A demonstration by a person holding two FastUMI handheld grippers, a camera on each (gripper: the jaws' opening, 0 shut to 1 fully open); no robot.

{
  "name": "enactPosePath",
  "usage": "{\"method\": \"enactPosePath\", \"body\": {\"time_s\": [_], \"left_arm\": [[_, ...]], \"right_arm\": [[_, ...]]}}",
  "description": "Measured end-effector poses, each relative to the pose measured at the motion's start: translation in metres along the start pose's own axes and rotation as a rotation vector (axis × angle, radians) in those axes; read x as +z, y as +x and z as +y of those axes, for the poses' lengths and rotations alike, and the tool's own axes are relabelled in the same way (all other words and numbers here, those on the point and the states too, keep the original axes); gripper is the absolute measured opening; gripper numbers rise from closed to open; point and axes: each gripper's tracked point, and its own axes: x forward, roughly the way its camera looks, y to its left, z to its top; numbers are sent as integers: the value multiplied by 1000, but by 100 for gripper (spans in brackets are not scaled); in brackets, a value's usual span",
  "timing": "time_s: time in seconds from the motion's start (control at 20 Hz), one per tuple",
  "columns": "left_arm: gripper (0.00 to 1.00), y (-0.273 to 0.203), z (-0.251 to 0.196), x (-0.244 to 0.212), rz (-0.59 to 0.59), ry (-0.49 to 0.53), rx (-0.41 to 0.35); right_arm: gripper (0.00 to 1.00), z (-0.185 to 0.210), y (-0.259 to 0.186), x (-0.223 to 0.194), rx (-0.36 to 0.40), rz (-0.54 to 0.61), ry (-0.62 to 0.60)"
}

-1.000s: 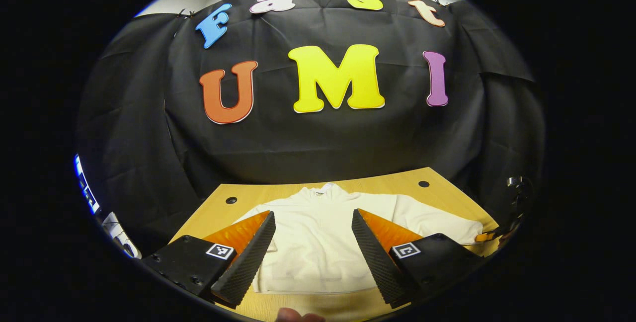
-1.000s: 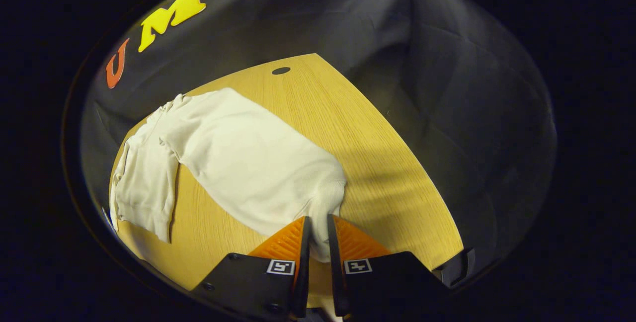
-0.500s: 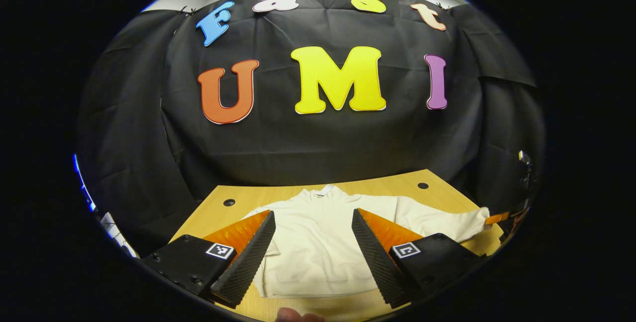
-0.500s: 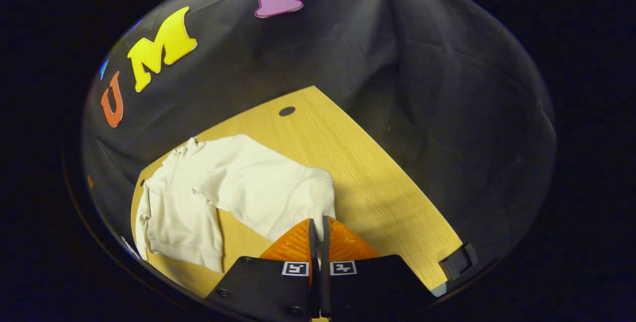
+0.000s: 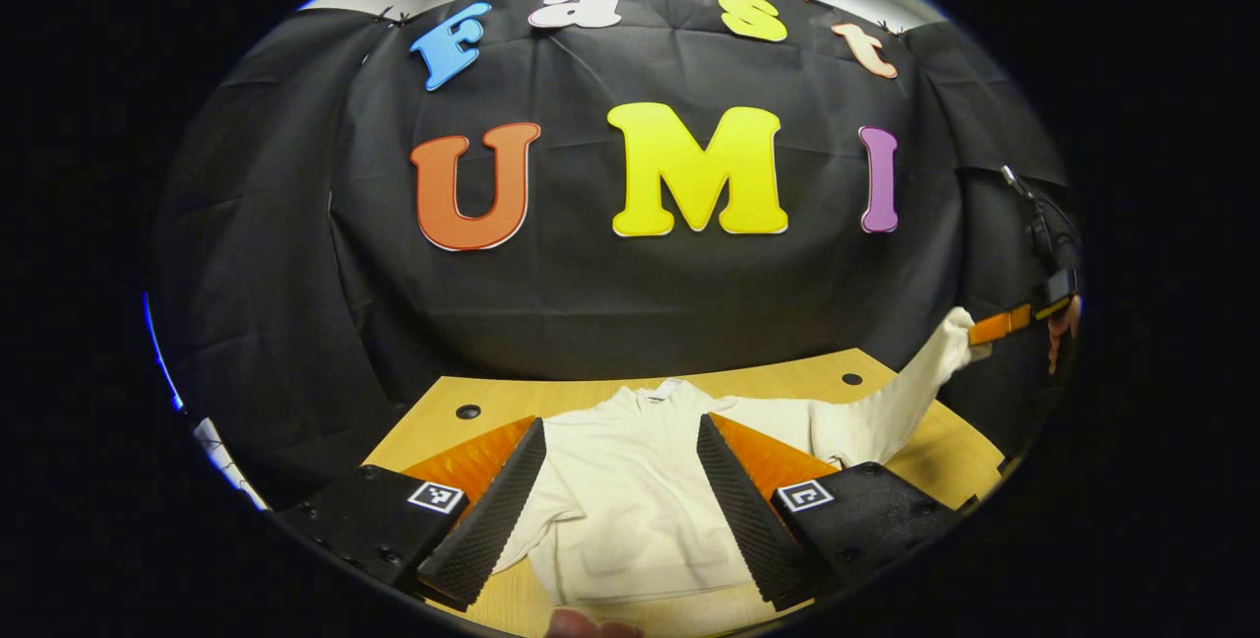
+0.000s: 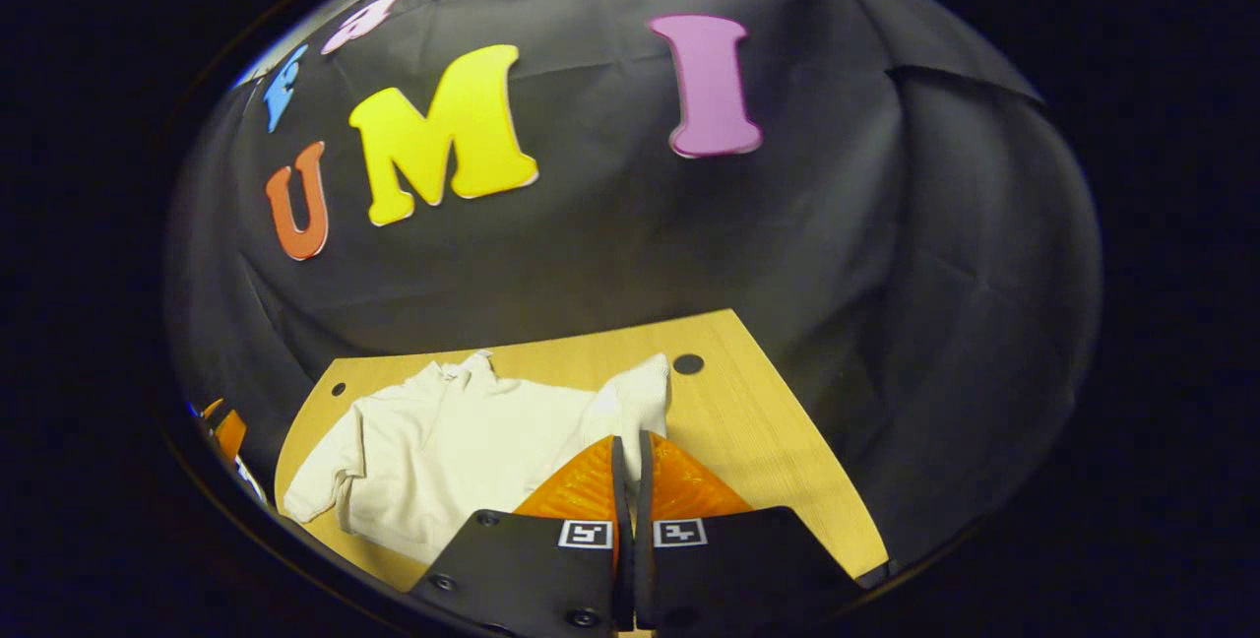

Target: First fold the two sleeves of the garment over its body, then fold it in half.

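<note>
Above the table (image 6: 778, 441) — right claw (image 6: 627, 466) pinches the sleeve (image 6: 630, 402).

The garment (image 5: 630, 500) is soft, matt cream cloth; the tabletop (image 6: 758, 441) under it is smooth matt wood; the pads (image 5: 492, 520) look ribbed.

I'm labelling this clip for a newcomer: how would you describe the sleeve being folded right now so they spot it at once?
Start at the light wooden table before the black cloth wall; a cream long-sleeved sweatshirt lies spread on it. The sleeve in question rises off the table, its cuff pinched in the right tool. The other sleeve lies flat on the wood.
</note>
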Motion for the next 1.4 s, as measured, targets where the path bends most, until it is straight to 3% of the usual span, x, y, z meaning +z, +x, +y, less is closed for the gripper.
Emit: {"method": "enactPosePath", "body": {"time_s": [0.3, 0.55, 0.7, 0.95, 1.25, 1.4], "left_arm": [[99, -9, 72, -5, -4, -51, 83], [99, -22, 132, -11, -1, -74, 162], [99, -25, 161, -11, 2, -105, 191], [99, -34, 198, -17, 6, -143, 253], [99, -50, 225, -47, 63, -165, 317], [99, -56, 230, -58, 81, -169, 335]], "right_arm": [[0, 155, 44, 51, 150, -54, -192], [0, 300, 109, -4, 303, 46, -297], [0, 361, 154, -58, 357, 121, -367], [0, 431, 214, -138, 402, 222, -518], [3, 491, 239, -186, 449, 240, -633], [27, 508, 233, -188, 486, 238, -570]]}}
